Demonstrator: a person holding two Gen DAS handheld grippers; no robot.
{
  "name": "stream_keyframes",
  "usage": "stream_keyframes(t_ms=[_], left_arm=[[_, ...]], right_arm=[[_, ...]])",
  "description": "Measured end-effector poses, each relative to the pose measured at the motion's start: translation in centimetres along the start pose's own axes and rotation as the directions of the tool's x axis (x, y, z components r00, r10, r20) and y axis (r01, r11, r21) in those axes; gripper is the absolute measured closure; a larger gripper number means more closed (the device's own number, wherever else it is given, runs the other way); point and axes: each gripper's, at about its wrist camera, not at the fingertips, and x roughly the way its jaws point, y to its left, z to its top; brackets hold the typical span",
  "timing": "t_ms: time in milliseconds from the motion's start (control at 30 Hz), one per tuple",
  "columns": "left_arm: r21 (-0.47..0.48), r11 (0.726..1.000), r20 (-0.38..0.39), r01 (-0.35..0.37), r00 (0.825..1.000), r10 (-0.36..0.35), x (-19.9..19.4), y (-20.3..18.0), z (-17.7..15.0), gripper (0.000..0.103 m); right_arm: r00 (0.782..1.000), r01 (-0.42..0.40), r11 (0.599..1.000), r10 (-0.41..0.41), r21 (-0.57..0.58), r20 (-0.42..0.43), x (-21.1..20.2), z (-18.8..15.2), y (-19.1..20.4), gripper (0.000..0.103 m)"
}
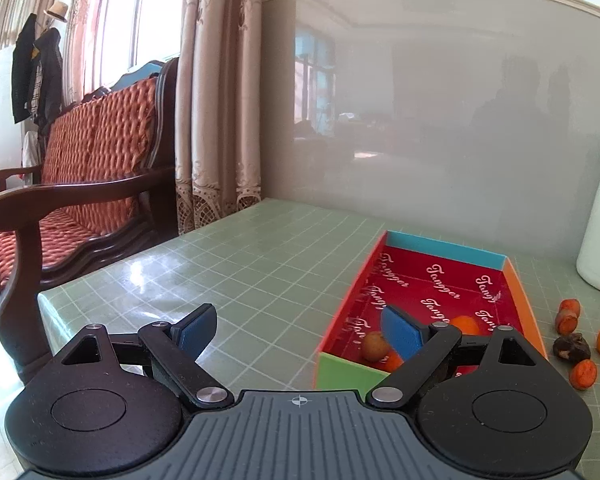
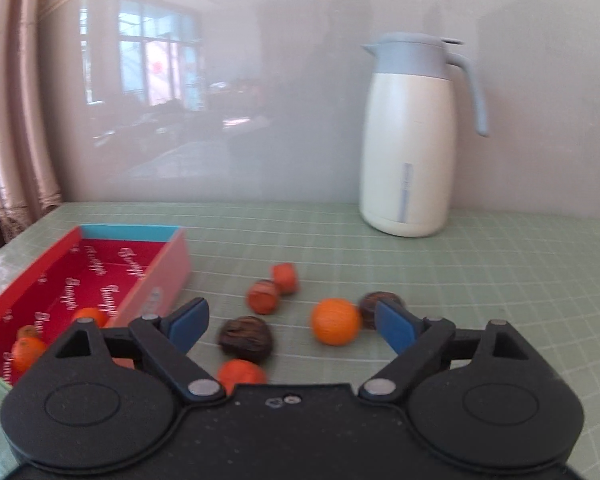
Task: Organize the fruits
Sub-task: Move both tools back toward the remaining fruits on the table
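Note:
A red-lined cardboard box (image 1: 428, 284) lies on the green checked table and also shows at the left of the right wrist view (image 2: 156, 280). It holds a few small fruits, among them an orange one (image 1: 464, 324) and a tan one (image 1: 374, 346). Loose fruits lie on the table right of the box: an orange (image 2: 335, 321), a dark wrinkled fruit (image 2: 246, 338), several small orange-red pieces (image 2: 263, 296). My left gripper (image 1: 298, 324) is open and empty over the table beside the box. My right gripper (image 2: 290, 320) is open and empty, just above the loose fruits.
A white thermos jug with a grey-blue lid (image 2: 414, 136) stands at the back of the table against the glossy wall. A wooden armchair with orange cushions (image 1: 88, 168) stands beyond the table's left edge, next to curtains (image 1: 220, 100).

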Motion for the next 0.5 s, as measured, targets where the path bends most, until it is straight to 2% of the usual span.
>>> stream_keyframes(t_ms=[133,300,500], left_arm=[[0.026,0.999,0.007,0.026,1.0,-0.026,-0.2,-1.8,-0.1,0.014],[0.054,0.996,0.012,0.066,0.998,-0.067,-0.6,-3.9,-0.2,0.014],[0.087,0.988,0.032,0.124,0.991,-0.127,-1.2,-6.5,-0.3,0.014]], right_arm=[[0.998,0.069,0.997,-0.069,0.037,0.001,-0.2,-0.3,-2.2,0.001],[0.994,0.112,0.991,-0.111,0.079,-0.015,-0.3,-0.4,-4.5,0.0],[0.988,0.152,0.986,-0.15,0.074,-0.034,-0.5,-1.0,-6.3,0.0]])
